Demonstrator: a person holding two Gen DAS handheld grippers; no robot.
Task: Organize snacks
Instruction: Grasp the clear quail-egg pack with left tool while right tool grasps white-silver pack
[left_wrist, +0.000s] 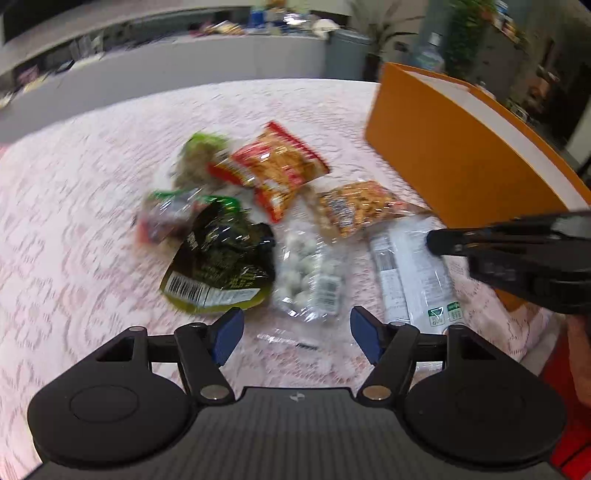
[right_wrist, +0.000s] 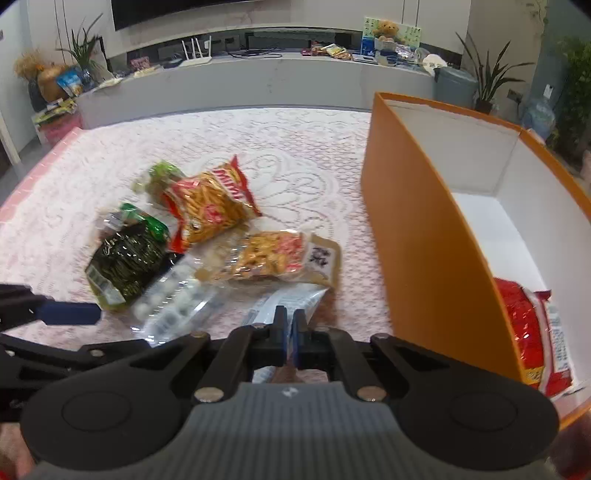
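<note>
The right gripper (right_wrist: 290, 323) is pinching its jaws together on the near edge of a white snack packet (right_wrist: 291, 301), which is lying on the lace tablecloth (right_wrist: 295, 155) just beside the orange box (right_wrist: 424, 240). The left gripper (left_wrist: 297, 332) is hovering with jaws apart over a clear bag of round sweets (left_wrist: 310, 273). The packet is looking light, limp and slippery (crinkly film), so gripping the flat sealed edge seems safest.

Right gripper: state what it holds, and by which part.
The right gripper, jaws shut, appears to pinch the white packet at its near edge. The left gripper is open, holding nothing.
</note>
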